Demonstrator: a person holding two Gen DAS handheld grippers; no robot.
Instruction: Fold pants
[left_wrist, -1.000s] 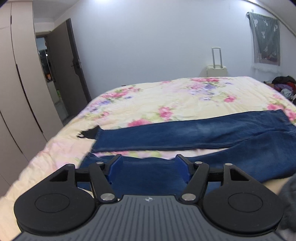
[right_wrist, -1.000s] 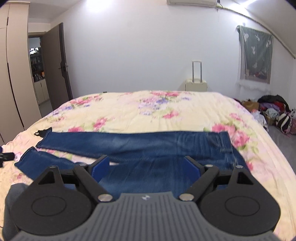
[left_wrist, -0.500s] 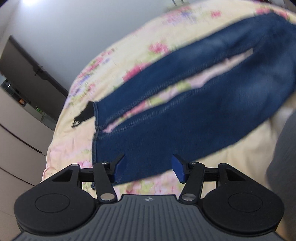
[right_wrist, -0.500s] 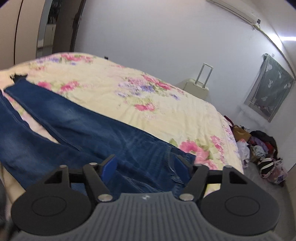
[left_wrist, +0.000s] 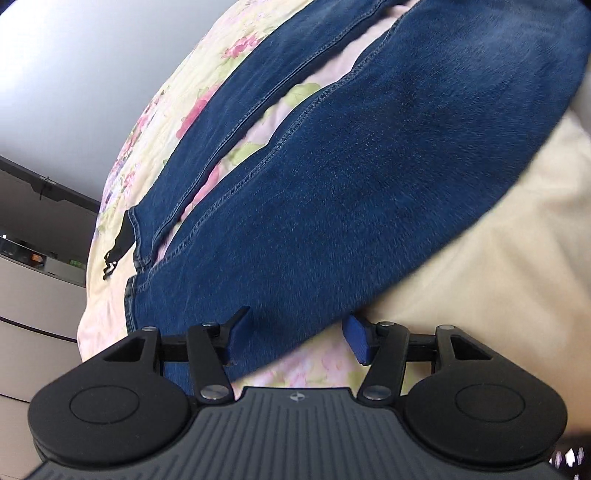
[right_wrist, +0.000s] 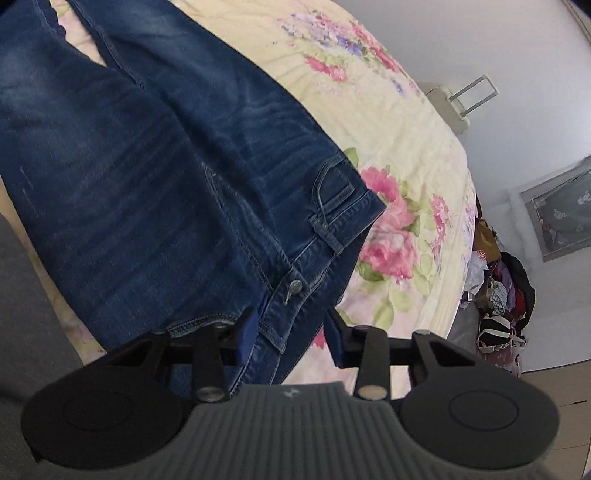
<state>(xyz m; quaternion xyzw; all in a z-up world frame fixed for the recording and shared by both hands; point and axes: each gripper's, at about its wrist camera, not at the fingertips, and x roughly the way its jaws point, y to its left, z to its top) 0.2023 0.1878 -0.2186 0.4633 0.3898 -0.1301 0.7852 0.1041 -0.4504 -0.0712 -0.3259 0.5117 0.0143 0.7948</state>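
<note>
Blue jeans lie flat on a floral bedspread. The left wrist view shows the two legs (left_wrist: 332, 192) side by side, hems at the left. My left gripper (left_wrist: 295, 339) is open, its jaws straddling the near edge of the nearer leg close to the hem. The right wrist view shows the waistband (right_wrist: 295, 284) with its metal button and a front pocket. My right gripper (right_wrist: 290, 334) is open, its jaws on either side of the waistband's near corner. Neither gripper holds fabric.
The floral bedspread (right_wrist: 388, 122) stretches beyond the jeans. A small black item (left_wrist: 116, 247) lies by the far leg's hem. A suitcase (right_wrist: 458, 99) stands against the far wall. A pile of clothes and bags (right_wrist: 498, 295) lies on the floor right of the bed.
Both grippers have tilted down and dropped close to the jeans. The left one now sits at the near leg's edge, the right one at the waistband corner. Both stay open.
</note>
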